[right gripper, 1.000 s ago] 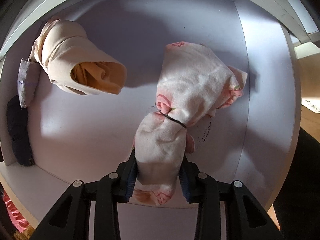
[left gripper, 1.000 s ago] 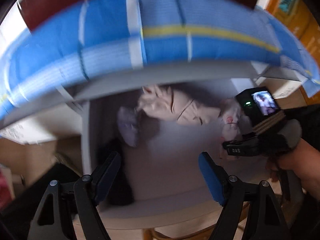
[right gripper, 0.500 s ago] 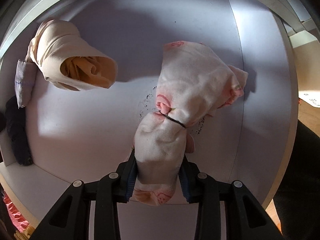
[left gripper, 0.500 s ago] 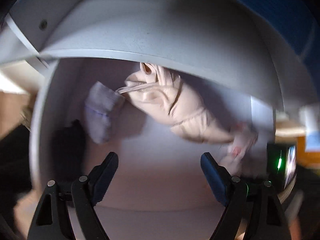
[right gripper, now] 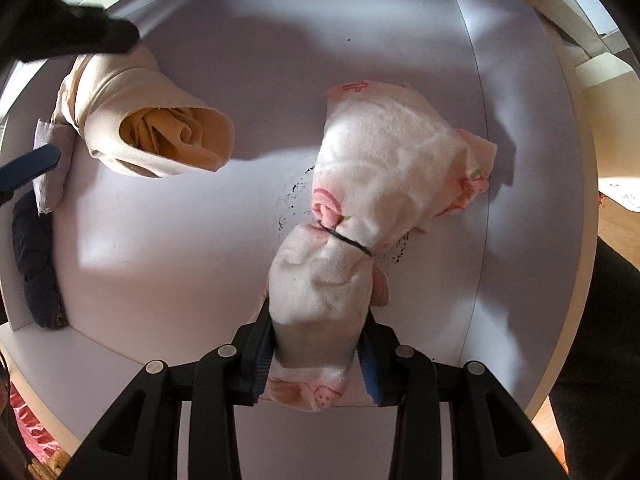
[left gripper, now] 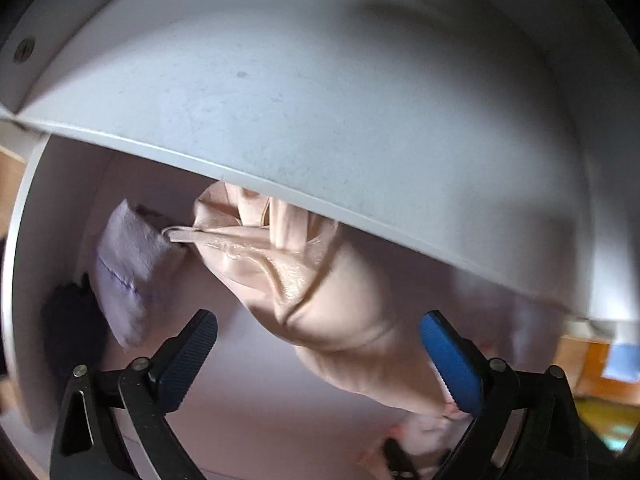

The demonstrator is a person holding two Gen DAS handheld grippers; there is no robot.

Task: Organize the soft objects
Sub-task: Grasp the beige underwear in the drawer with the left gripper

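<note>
My right gripper (right gripper: 318,350) is shut on a white and pink patterned cloth bundle (right gripper: 384,184) tied with a black band; the bundle lies inside a white shelf cubby (right gripper: 256,56). A cream rolled cloth (right gripper: 148,128) lies at the cubby's back left. In the left wrist view my left gripper (left gripper: 320,356) is open and empty, with the cream rolled cloth (left gripper: 320,292) between and just beyond its fingers. A lavender pouch (left gripper: 128,276) and a dark cloth (left gripper: 72,328) sit to the left. The left gripper's fingers (right gripper: 30,168) show at the right wrist view's left edge.
A white shelf board (left gripper: 320,100) hangs low over the cubby and hides the cream cloth's top. The lavender pouch (right gripper: 50,176) and dark cloth (right gripper: 36,272) lean on the cubby's left wall. Black specks (right gripper: 294,192) mark the cubby floor. The cubby's right wall (right gripper: 532,160) is close.
My left gripper has moved forward into the cubby, up to the cream cloth, and now enters the right wrist view. The right gripper keeps its hold and has barely moved.
</note>
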